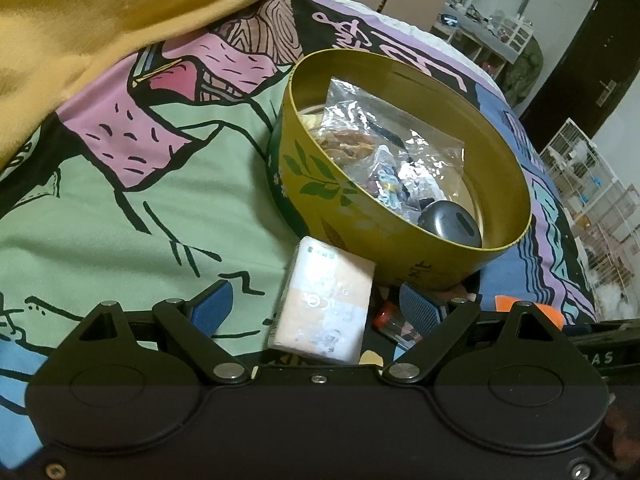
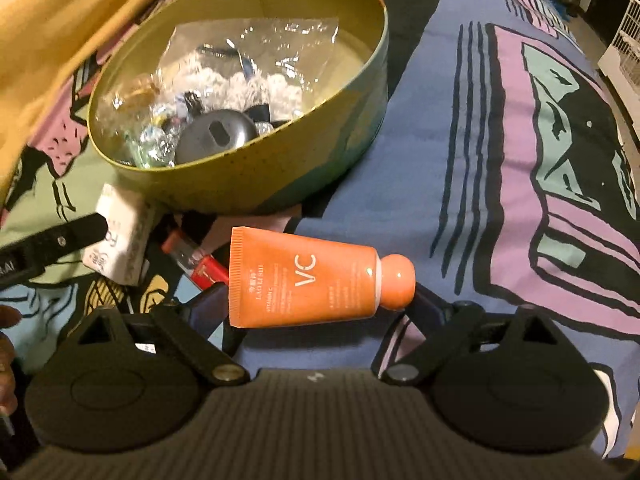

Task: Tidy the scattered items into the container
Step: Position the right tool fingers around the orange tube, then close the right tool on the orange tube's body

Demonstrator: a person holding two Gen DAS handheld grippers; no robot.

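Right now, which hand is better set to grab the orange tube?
Right, likely. The orange tube lies between the right gripper jaws, which stand open, by the tin. The left gripper straddles the tissue pack instead.

Each gripper was built of matte black plastic, with two round housings, triangular cut-outs and silver pivot screws on angled links. The left gripper (image 1: 319, 307) carried blue ribbed pads (image 1: 420, 309); the right gripper (image 2: 316, 316) had a ridged grey body.
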